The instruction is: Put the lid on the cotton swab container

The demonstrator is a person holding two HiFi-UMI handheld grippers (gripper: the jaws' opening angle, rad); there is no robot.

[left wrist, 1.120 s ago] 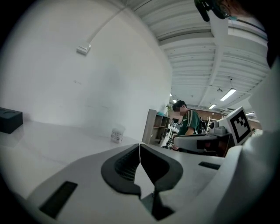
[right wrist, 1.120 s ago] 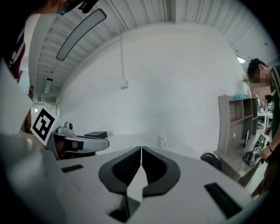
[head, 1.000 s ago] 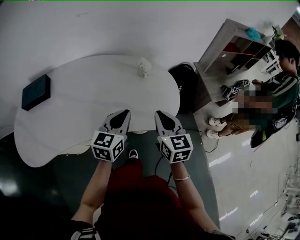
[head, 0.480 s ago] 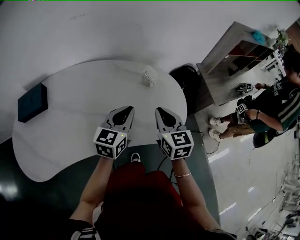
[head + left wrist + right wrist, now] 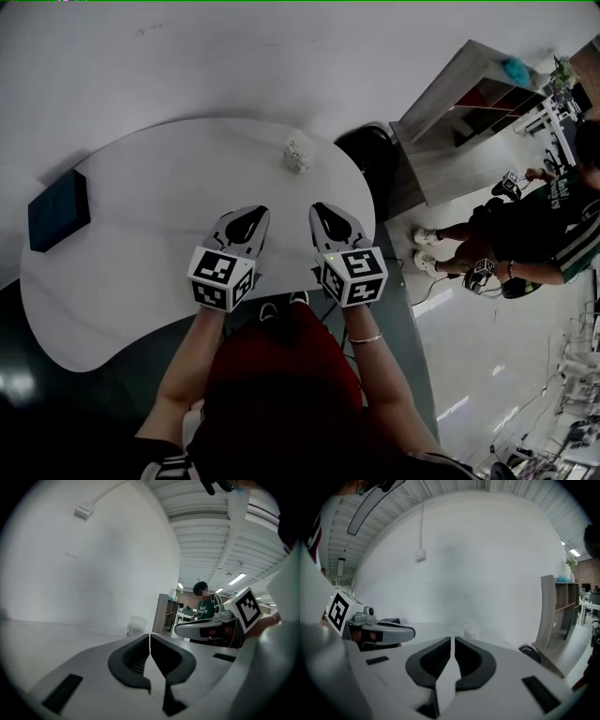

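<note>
The left hand-held gripper (image 5: pixel 247 223) and the right hand-held gripper (image 5: pixel 328 221) hover side by side over the near edge of the white desk (image 5: pixel 141 187), both pointing toward its far side. In its own view, the left one's jaws are pressed together with nothing between them. The right one's jaws are likewise closed and empty. The cotton swab container (image 5: pixel 297 153), a small clear tub filled with white swabs, stands upright near the desk's far edge, well apart from both grippers and roughly ahead of the gap between them. Whether its lid is on cannot be told. A dark blue box (image 5: pixel 58 210) lies at the desk's left end. Past the right end stand a shelf unit (image 5: pixel 459 103) and a person (image 5: pixel 544 234)
</note>
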